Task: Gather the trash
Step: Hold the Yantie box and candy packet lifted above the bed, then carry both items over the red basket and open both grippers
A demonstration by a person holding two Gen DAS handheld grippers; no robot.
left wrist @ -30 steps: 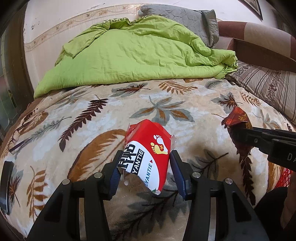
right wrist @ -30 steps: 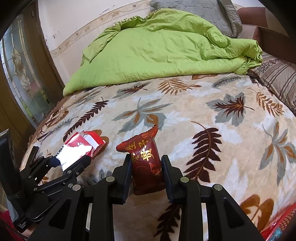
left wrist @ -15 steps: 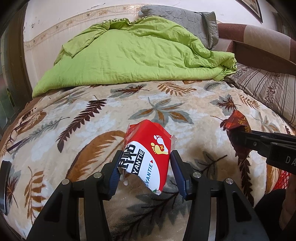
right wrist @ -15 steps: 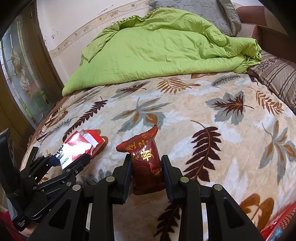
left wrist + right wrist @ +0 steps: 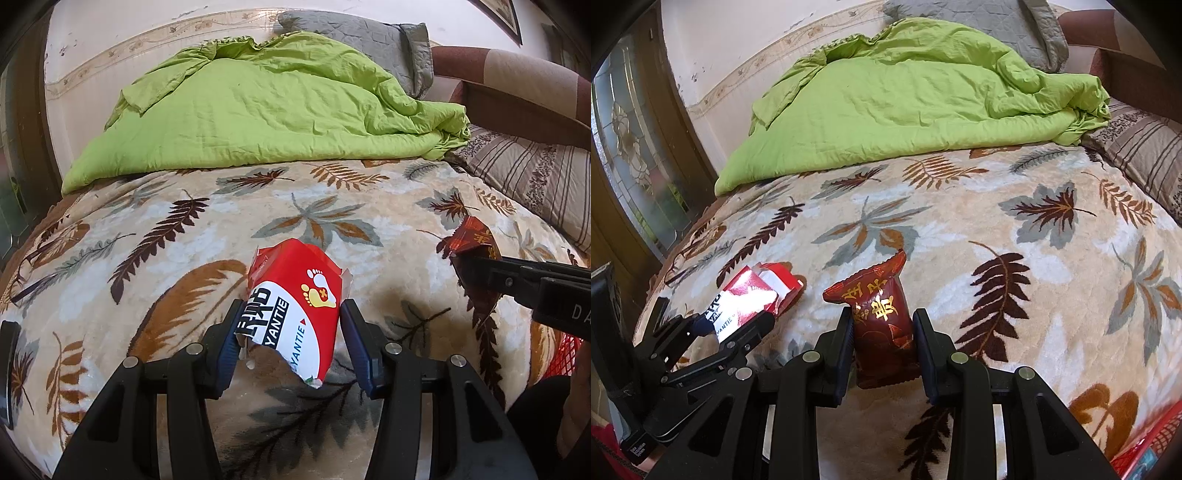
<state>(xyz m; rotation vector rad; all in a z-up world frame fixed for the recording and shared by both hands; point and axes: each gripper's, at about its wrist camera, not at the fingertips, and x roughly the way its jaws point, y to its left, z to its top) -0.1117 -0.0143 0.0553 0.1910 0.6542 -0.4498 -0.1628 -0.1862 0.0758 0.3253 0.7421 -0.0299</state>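
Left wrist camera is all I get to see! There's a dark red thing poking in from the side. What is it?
Observer: A dark red candy wrapper with gold writing. The right gripper has its fingers shut on both sides of it.
Operator: Can you see my red and white packet from there?
Observer: Yes. The red and white packet sits in the left gripper, and from that side its far end gapes open.
Operator: What's way over on my left?
Observer: A door with a flower-patterned glass pane, right beside the bed.
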